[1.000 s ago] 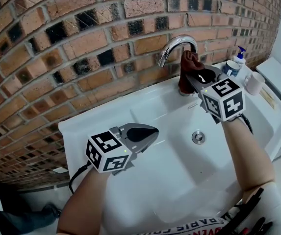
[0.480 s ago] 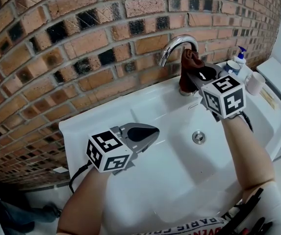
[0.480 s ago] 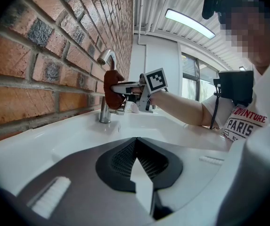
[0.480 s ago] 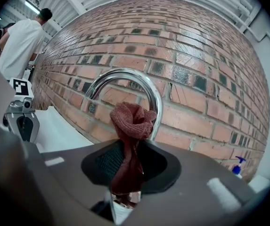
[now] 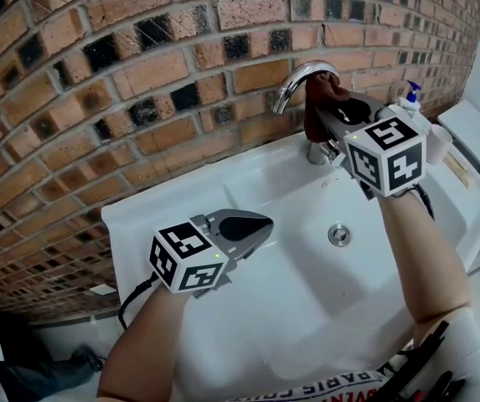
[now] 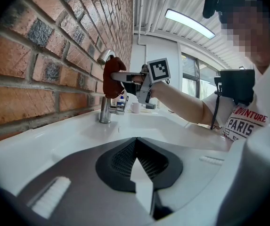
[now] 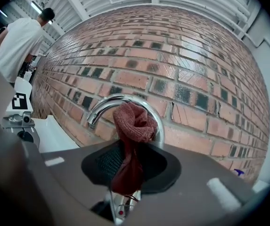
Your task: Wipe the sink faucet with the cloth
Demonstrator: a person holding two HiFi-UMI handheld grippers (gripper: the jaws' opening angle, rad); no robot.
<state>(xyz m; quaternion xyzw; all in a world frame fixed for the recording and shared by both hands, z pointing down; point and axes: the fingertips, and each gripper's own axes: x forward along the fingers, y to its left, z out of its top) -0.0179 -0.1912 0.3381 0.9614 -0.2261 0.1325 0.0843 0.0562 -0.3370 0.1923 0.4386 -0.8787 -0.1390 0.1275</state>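
Note:
A curved chrome faucet [image 5: 294, 82] rises from the back rim of the white sink [image 5: 248, 182] against the brick wall. My right gripper [image 5: 333, 111] is shut on a dark red cloth [image 5: 317, 107], which is pressed against the upper bend of the faucet [image 7: 102, 106]. In the right gripper view the cloth [image 7: 132, 126] bunches over the spout and hangs down between the jaws. My left gripper [image 5: 252, 224] hovers over the sink's left side, shut with nothing in it. The left gripper view shows the cloth [image 6: 111, 79] on the faucet [image 6: 105, 112] far ahead.
A blue-capped soap pump bottle [image 5: 408, 99] and a white cup [image 5: 434, 143] stand on the sink's right rim. The drain [image 5: 338, 234] lies in the basin. A person in a white shirt [image 7: 19, 39] stands far off in the right gripper view.
My right gripper has lifted the cloth up the faucet, from the base area toward the top bend. The left gripper has stayed put.

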